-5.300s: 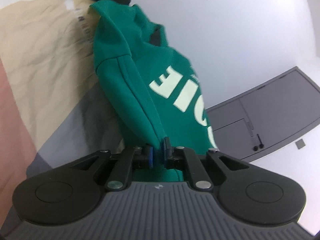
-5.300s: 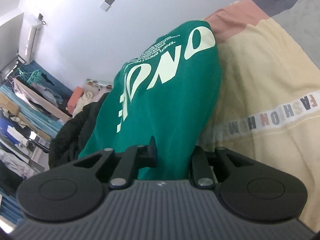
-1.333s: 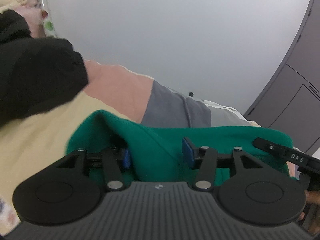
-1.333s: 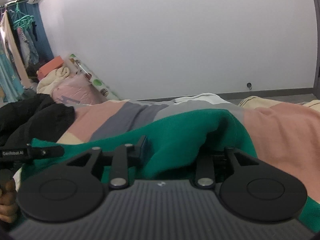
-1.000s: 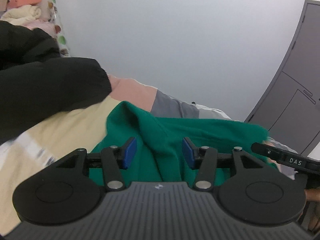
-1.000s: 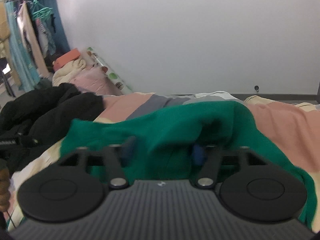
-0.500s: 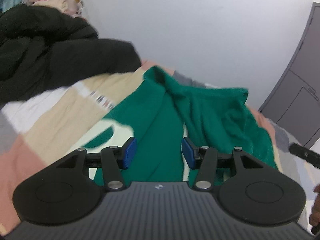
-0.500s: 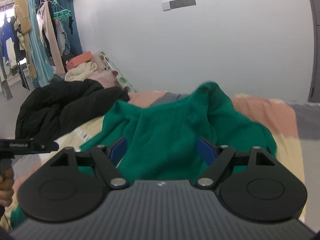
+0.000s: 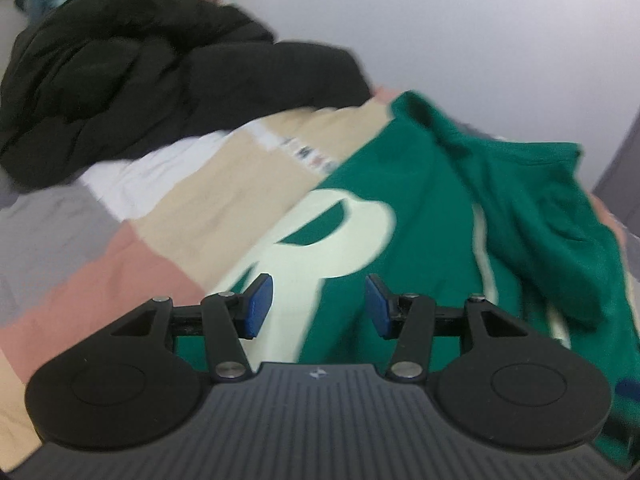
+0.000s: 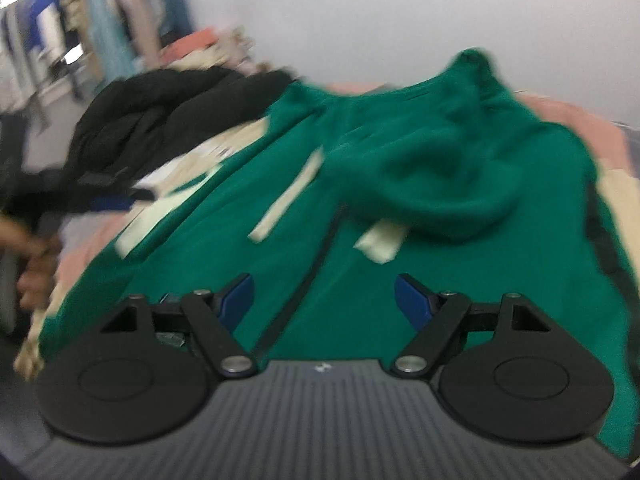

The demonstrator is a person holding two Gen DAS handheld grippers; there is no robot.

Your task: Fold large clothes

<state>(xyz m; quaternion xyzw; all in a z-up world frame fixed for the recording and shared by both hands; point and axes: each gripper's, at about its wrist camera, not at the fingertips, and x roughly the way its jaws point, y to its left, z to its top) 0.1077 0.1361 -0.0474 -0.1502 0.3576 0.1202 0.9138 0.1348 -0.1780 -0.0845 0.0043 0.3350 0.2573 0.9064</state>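
We are looking along both hand-held tools at a large green fleece sweatshirt with pale cream lettering (image 9: 420,216), which is lying spread across a patchwork bedspread of beige, pink, grey and white blocks (image 9: 192,200). In the left wrist view a big cream letter is showing on the green cloth just ahead of our left gripper (image 9: 318,304), and the far part of the garment is bunching into loose folds toward the white wall (image 9: 480,20). Our left gripper is standing spread, its 2 blue-padded fingers (image 9: 256,304) apart with nothing pinched between them; the cloth is lying below and beyond them.

In the right wrist view the same sweatshirt (image 10: 400,168) is filling the middle of the picture, with cream strips of lettering and a dark seam line running toward us, and a rumpled mound of green fabric lying on top toward the right. Our right gripper (image 10: 324,300) is gaping wide, its 2 blue pads (image 10: 236,300) clear of the fabric and gripping nothing.

A heap of black padded clothing (image 9: 140,68) is sitting on the bedspread to the left of the sweatshirt. At the left edge of the right wrist view, a person's hand (image 10: 34,264) is showing, blurred. Hanging garments (image 10: 100,12) are blurring in the far left background.
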